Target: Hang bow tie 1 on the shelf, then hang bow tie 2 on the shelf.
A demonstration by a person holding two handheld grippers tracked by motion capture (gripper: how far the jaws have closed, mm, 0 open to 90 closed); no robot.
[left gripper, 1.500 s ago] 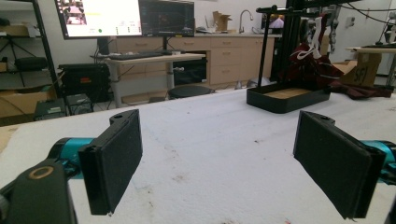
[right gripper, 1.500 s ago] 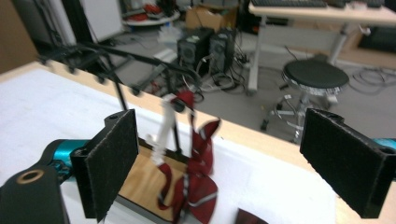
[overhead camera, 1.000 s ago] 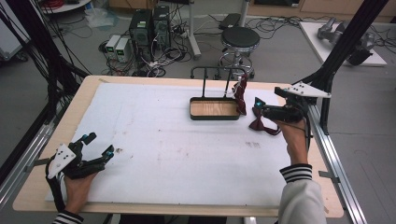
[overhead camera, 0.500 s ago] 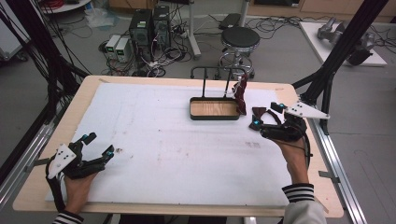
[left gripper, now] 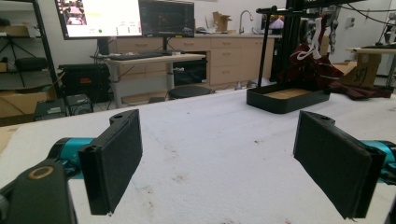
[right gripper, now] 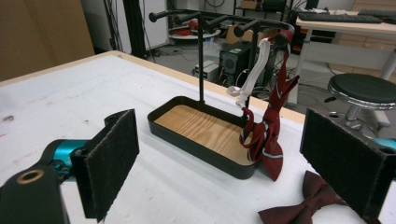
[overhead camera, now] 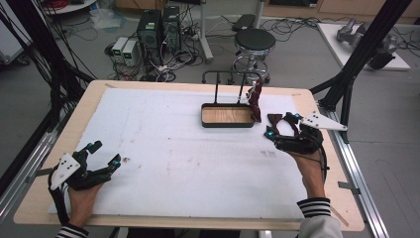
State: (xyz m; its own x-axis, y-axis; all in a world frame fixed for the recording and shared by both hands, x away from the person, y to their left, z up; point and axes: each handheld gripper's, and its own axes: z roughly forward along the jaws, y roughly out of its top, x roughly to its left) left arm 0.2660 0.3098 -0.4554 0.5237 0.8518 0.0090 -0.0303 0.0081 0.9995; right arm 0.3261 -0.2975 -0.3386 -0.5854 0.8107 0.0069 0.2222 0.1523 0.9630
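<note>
A lab: desktop computers [overhead camera: 158, 29] amid floor cables [overhead camera: 168, 67], monitors [left gripper: 126, 17] on a desk, black camera frame [overhead camera: 366, 47].

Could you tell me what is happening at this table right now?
A person sits at a white-covered table with a two-jaw gripper in each hand. The left gripper rests open near the front left corner, holding nothing. The right gripper, also open, sits by a dark red bow tie lying flat on the table. Just beyond is a black rack with a wooden-floored tray; a dark red striped tie with a white strap hangs from it.
</note>
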